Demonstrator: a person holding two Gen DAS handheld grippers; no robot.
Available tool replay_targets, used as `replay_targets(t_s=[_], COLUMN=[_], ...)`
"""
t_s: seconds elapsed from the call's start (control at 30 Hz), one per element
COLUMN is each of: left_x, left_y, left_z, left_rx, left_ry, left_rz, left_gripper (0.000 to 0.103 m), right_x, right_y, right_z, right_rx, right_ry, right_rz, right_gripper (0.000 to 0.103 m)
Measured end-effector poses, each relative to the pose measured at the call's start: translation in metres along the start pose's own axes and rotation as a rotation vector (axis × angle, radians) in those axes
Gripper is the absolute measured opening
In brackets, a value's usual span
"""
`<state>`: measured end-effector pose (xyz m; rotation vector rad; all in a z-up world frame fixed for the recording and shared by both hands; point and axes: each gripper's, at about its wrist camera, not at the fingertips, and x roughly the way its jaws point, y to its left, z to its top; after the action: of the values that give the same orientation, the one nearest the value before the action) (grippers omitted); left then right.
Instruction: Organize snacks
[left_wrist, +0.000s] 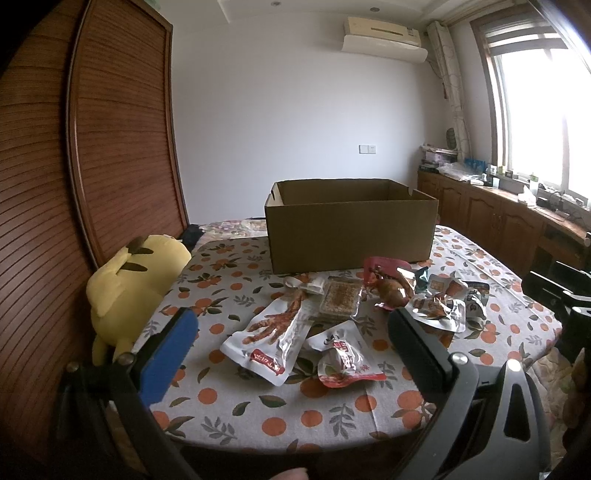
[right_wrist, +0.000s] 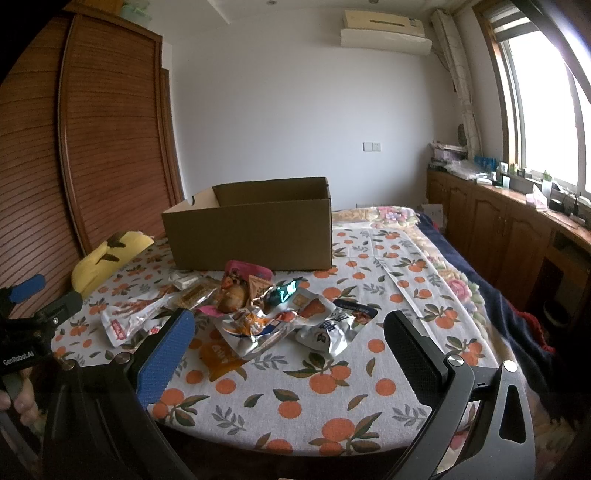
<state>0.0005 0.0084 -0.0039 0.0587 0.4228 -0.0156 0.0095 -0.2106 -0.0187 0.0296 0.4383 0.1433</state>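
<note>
Both spread wide and holding nothing: left hand-held gripper (left_wrist: 291, 332) closest to the chicken-feet pack (left_wrist: 269, 332), dead ahead between its fingers on the bench (left_wrist: 295, 417), long axis slanting toward the cardboard box (left_wrist: 351, 232); right hand-held gripper (right_wrist: 288, 332) nearer the crumpled pile (right_wrist: 266, 314).

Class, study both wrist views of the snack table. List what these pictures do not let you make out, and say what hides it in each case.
1. Inside of the cardboard box: its front wall hides the floor in both views.
2. Plush toy: face turned away; the table edge cuts it off in the right view.
3. Snack packets: overlapping, print too small to read.
4. Outside the window: washed out by glare.
</note>
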Motion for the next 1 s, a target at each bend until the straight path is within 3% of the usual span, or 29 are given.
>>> replay_targets(t_s=[0.8, 1.0], left_x=[-0.0002, 0.0088], left_y=[0.0005, 0.0002], left_z=[0.0003, -0.0016], left_rx=[0.000, 0.005], left_ry=[0.000, 0.046], left_rz=[0.001, -0.018], left_gripper=[0.103, 0.103], right_x=[-0.0013, -0.0005], right_y=[-0.0031, -0.0041], right_z=[-0.0029, -0.0043], right_rx=[0.003, 0.005], right_ry=[-0.003, 0.002], right_rz=[0.002, 0.003], right_gripper=[0.103, 0.103])
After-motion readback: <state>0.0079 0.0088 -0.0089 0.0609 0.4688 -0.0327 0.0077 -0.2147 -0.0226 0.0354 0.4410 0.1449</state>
